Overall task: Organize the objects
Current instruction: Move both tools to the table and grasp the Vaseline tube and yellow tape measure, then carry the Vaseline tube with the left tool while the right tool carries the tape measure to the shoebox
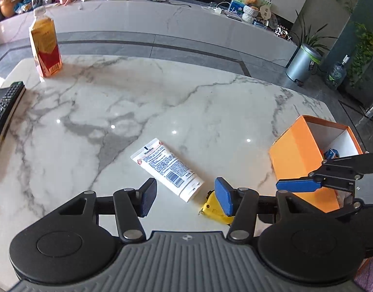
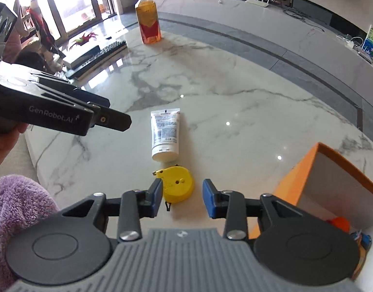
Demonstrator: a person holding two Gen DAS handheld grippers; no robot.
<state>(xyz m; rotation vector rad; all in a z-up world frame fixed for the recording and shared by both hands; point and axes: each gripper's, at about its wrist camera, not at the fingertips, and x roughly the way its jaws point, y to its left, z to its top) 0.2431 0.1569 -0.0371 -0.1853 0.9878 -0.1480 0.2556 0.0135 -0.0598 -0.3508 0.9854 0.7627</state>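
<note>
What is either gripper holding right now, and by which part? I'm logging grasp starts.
Nothing is held. The left gripper and right gripper are both open above the table, and the yellow tape measure lies ungripped below the right one.

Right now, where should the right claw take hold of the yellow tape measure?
Across its round rim, from above: the tape measure lies flat on the table, a thin disc, and the open right claw already straddles it.

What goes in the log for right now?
left hand-held gripper open | right hand-held gripper open over tape measure | tube on table
</note>
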